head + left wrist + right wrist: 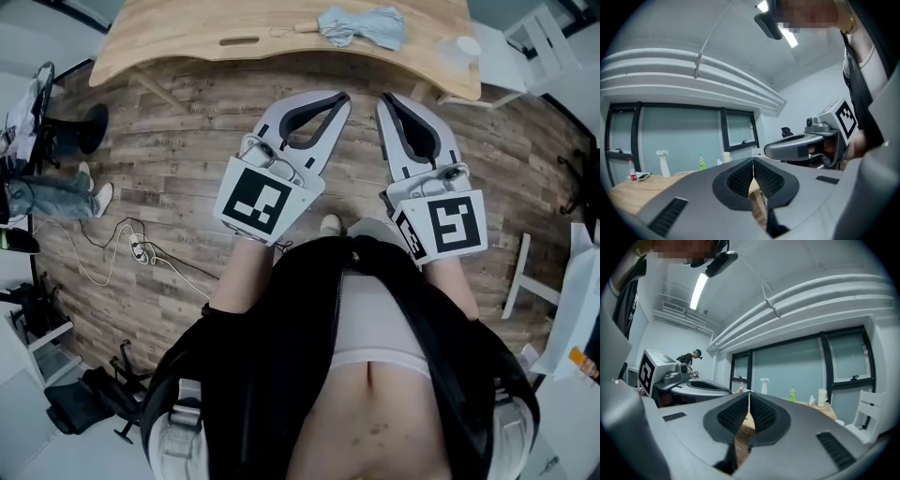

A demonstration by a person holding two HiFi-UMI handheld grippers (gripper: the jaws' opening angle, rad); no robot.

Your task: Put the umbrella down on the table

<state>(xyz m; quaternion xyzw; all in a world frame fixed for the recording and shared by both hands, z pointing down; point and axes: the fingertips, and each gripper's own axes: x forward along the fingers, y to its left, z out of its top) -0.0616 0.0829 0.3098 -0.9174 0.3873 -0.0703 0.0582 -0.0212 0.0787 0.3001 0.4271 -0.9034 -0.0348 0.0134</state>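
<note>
A folded light-blue umbrella (364,25) with a wooden handle lies on the wooden table (187,37) at the top of the head view. Both grippers hover side by side over the plank floor, short of the table's near edge, pointing toward it. My left gripper (343,97) is shut with nothing between its jaws; in its own view the left gripper (753,162) has its dark pads meeting. My right gripper (384,97) is also shut and empty, and the right gripper (748,397) shows its pads pressed together. Neither touches the umbrella, which does not show in either gripper view.
A white cup (462,49) stands on the table's right end, with white furniture (539,37) beyond it. Cables (131,246) trail on the floor at left, near someone's legs (56,194). A green bottle (701,161) and a spray bottle (662,162) stand on the table.
</note>
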